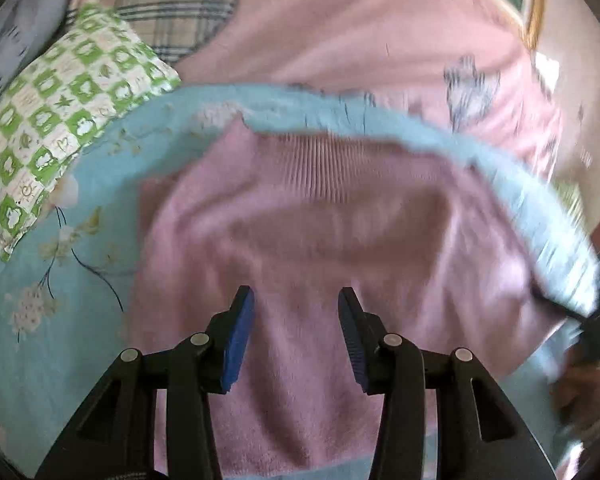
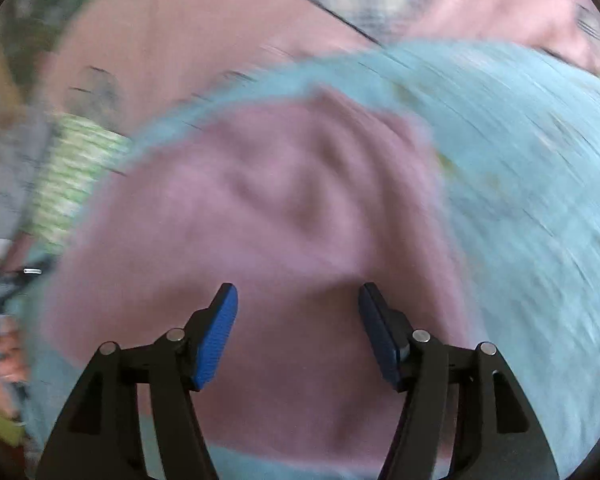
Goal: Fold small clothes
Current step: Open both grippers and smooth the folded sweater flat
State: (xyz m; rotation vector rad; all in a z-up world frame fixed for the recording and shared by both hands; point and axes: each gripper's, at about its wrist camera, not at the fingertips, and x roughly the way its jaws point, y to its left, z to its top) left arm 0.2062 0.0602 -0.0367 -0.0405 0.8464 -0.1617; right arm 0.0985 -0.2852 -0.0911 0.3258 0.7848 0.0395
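A small mauve-pink knit garment (image 1: 319, 240) with a ribbed band at its far edge lies on a light blue flowered cloth (image 1: 60, 280). My left gripper (image 1: 296, 300) hovers over the garment's near part, open and empty. In the right wrist view, which is blurred by motion, the same garment (image 2: 280, 208) lies on the blue cloth (image 2: 519, 180). My right gripper (image 2: 298, 298) is over it, open and empty. The right gripper also shows as a dark blur at the right edge of the left wrist view (image 1: 599, 320).
A green and white checked pillow (image 1: 60, 120) lies at the left on the blue cloth. Behind is a pink bedspread (image 1: 339, 32) with a plaid heart patch (image 1: 180, 8). A wooden bed frame (image 1: 535, 8) shows at the far right.
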